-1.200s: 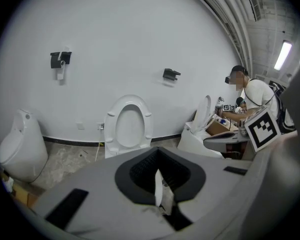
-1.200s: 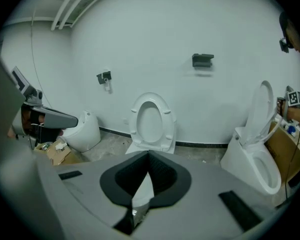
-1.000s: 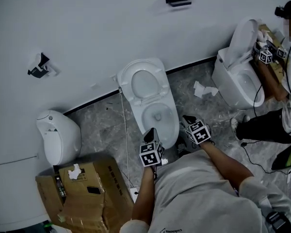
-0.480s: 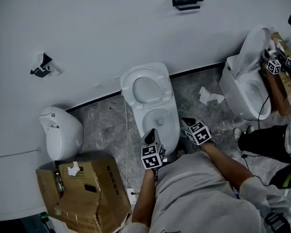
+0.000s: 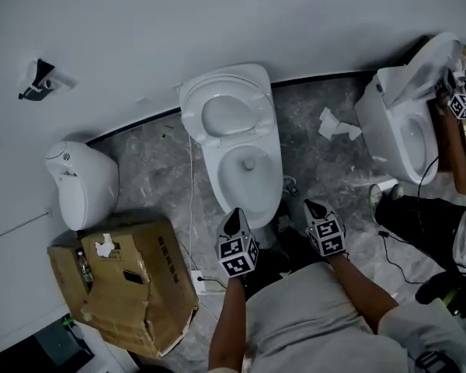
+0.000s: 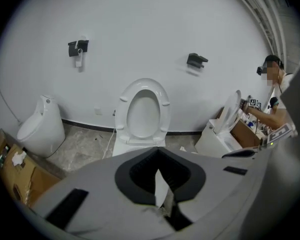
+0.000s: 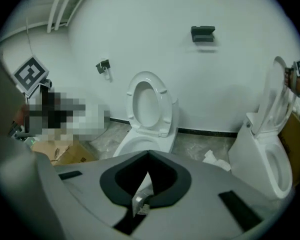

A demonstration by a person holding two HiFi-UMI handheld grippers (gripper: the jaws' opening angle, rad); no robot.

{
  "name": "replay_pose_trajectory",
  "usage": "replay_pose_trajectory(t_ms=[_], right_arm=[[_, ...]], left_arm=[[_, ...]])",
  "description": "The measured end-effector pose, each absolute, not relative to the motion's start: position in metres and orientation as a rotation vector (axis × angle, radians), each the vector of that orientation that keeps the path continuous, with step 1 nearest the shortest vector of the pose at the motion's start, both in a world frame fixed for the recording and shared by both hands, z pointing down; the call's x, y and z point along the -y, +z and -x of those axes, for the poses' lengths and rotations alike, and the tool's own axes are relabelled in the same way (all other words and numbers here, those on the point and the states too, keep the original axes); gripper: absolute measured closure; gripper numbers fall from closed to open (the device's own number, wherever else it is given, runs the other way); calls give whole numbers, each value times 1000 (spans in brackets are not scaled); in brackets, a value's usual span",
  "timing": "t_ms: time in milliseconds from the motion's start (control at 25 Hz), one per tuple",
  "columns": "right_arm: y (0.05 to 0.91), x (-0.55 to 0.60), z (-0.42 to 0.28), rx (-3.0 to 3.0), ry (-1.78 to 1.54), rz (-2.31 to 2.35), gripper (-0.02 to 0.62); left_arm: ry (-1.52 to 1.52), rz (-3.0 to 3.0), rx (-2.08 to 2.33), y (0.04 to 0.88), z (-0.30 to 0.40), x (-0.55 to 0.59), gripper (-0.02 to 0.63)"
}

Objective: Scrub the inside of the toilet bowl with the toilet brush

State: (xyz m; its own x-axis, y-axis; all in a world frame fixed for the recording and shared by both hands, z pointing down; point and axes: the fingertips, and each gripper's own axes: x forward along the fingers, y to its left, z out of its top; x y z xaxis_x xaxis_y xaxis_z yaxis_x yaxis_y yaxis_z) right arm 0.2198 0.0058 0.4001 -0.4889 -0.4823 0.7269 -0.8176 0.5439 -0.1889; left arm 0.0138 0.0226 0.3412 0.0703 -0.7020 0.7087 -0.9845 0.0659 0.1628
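Note:
A white toilet (image 5: 241, 158) stands against the wall with its seat and lid (image 5: 227, 111) raised and its bowl open. No toilet brush shows in any view. My left gripper (image 5: 234, 214) hangs at the bowl's front rim, shut, with nothing in it. My right gripper (image 5: 311, 205) is just right of the rim, also shut and empty. From the left gripper view, the left gripper (image 6: 157, 151) points at the raised seat (image 6: 142, 111). Past the right gripper (image 7: 149, 154) in the right gripper view lies the bowl (image 7: 140, 144).
A urinal (image 5: 81, 181) and a torn cardboard box (image 5: 124, 282) sit at the left. A cable (image 5: 191, 208) runs down the floor beside the toilet. Crumpled paper (image 5: 338, 125) lies at the right, near a second toilet (image 5: 408, 130) where another person (image 5: 431, 220) works.
Both grippers have sunk and drawn back towards me, from over the bowl's front to its rim. The head view has shifted, so the toilet sits higher in the picture.

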Motion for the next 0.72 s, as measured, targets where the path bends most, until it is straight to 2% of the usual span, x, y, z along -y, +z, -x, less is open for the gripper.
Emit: replay_pose_trajectory(t_ms=[320,720], right_arm=[[479,-1,-234,2032,620,-1030,575],[603,-7,-210,1926,757,-932,571]], left_arm=[[631,-1749,1590,408,-17,-8,586],[687,-1804,1444,516,-28,-4,586]])
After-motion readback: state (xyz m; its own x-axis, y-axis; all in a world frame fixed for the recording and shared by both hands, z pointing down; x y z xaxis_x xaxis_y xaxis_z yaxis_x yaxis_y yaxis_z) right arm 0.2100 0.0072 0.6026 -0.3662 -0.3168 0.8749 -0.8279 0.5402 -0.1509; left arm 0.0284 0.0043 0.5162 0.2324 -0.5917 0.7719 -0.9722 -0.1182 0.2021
